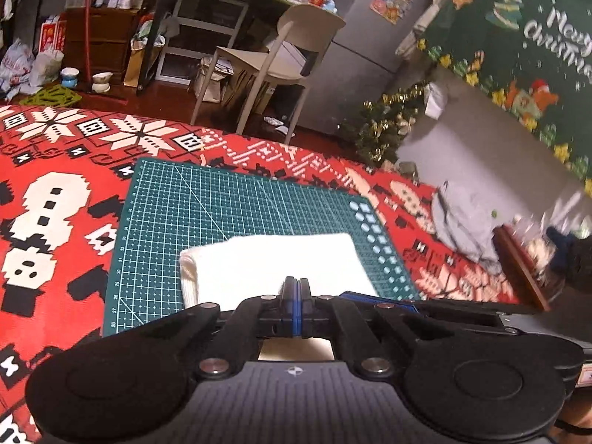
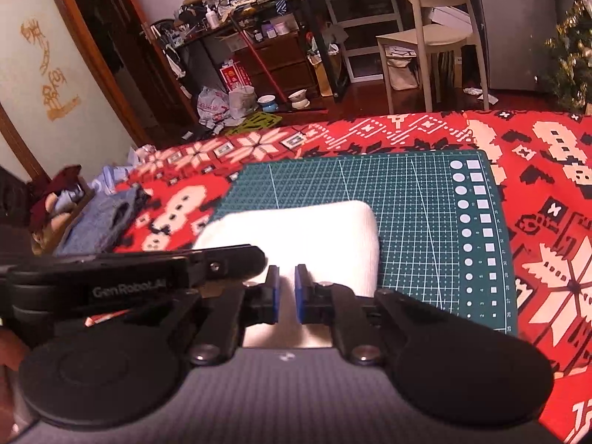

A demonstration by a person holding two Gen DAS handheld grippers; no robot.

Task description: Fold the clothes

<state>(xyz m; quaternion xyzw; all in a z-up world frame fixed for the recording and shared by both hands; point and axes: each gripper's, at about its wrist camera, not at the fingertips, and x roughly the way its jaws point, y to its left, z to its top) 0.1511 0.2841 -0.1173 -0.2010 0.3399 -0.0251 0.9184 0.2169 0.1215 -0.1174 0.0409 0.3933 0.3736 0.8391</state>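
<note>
ITEM 1: white cloth (image 1: pixel 273 262). Lies on green mat (image 1: pixel 207 207), near the mat's front edge. Folded to a compact rectangle, layered edge showing at its left end in left wrist view. Looks neat, corners roughly square. Judged: this piece's fold is done or nearly done.

ITEM 2: left gripper (image 1: pixel 295 288). Fingers pressed together, blue pads touching, no cloth seen between them. Tips sit over the cloth's near edge; can't tell if they press on it.

ITEM 3: right gripper (image 2: pixel 286 292). Fingers a narrow gap apart, white cloth visible through the gap behind the pads. Can't tell if a fold of cloth is pinched between them or just lies below; no bunching seen. Left gripper's body crosses the frame at left in right wrist view, so both tools are close together at the cloth's near edge.

ITEM 4: red cover (image 1: pixel 55 192), snowman/snowflake print, under the mat.

ITEM 5: blue-grey garment (image 2: pixel 103 222), on the cover well apart from the mat, left side in right wrist view. Loosely laid, not clearly folded. More crumpled fabric beyond it, too dim to sort.

STATUS: one piece folded on mat. Left, as judged: let go/smooth it, move it off, then take the blue-grey garment and any others. Roughly early-to-mid task.
</note>
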